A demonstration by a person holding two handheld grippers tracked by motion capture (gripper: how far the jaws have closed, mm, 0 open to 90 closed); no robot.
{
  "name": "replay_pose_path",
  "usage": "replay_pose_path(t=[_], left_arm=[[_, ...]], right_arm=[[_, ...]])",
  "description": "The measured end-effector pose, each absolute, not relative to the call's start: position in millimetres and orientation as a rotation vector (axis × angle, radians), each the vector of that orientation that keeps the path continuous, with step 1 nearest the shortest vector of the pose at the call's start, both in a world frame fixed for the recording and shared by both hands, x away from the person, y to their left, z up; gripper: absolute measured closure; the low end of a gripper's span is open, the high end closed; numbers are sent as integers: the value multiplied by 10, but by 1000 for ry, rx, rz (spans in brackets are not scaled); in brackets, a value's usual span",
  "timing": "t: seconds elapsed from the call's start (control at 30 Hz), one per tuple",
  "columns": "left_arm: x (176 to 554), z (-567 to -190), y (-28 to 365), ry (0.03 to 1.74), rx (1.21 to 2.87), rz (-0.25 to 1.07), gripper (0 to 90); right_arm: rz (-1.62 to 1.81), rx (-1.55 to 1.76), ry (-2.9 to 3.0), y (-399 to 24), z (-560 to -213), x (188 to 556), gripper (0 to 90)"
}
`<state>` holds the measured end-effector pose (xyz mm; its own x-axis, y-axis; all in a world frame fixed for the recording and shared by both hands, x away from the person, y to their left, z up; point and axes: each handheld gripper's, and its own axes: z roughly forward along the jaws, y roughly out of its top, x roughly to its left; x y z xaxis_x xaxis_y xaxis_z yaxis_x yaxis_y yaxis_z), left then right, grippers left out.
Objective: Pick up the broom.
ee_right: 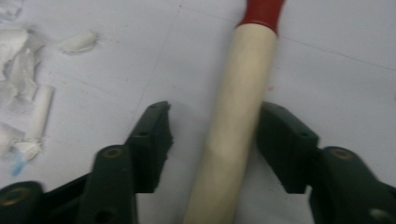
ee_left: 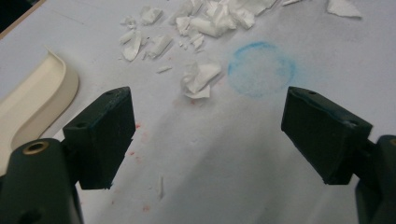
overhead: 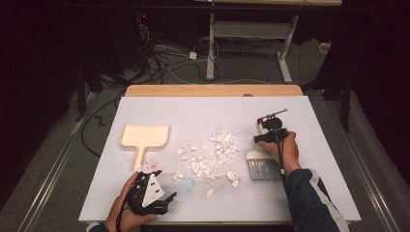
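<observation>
A cream dustpan (overhead: 145,135) lies at the left of the white sheet, its handle toward me; its rim (ee_left: 28,102) shows in the left gripper view. Several torn white paper scraps (overhead: 212,154) (ee_left: 201,18) are scattered mid-table. A brush with grey bristles (overhead: 263,169) lies at the right, its cream handle (ee_right: 243,70) ending in a red tip. My right gripper (overhead: 266,128) (ee_right: 215,126) straddles that handle: the right pad touches it, the left pad stands apart. My left gripper (overhead: 167,203) (ee_left: 208,116) rests open near the front edge, with nothing between its pads.
A blue chalky ring (overhead: 187,183) (ee_left: 261,70) and faint red specks (overhead: 152,162) mark the white sheet (overhead: 203,111). The wooden table edge (overhead: 212,90) runs along the far side. Beyond it are cables and a desk frame (overhead: 211,53) on the floor.
</observation>
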<state>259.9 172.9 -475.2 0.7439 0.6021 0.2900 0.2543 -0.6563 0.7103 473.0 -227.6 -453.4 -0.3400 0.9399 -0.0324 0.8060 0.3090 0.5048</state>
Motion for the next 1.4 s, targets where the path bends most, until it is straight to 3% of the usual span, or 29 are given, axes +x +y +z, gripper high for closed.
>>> replay_pose_path(t=[0.13, 0.33, 0.7, 1.03, 1.27, 1.4], left_arm=[[2594, -4750, 1710, 629, 2282, 676, 167], [2607, -4753, 1690, 619, 2289, 669, 169], [2622, -4764, 1696, 639, 2298, 673, 171], [2609, -4763, 1634, 665, 2305, 696, 185], [2606, -4642, 1368, 637, 2235, 624, 189], [2600, -4483, 913, 546, 2179, 578, 189]], right_arm=[[582, 1591, 2244, -2262, -4523, 4745, 672], [612, 1562, 2254, -2292, -4527, 4728, 707], [755, 1410, 2238, -2425, -4392, 4511, 709], [1054, 1229, 2058, -2630, -3996, 3945, 710], [1135, 1176, 1997, -2727, -3841, 3690, 710], [1174, 1152, 1972, -2713, -3740, 3575, 710]])
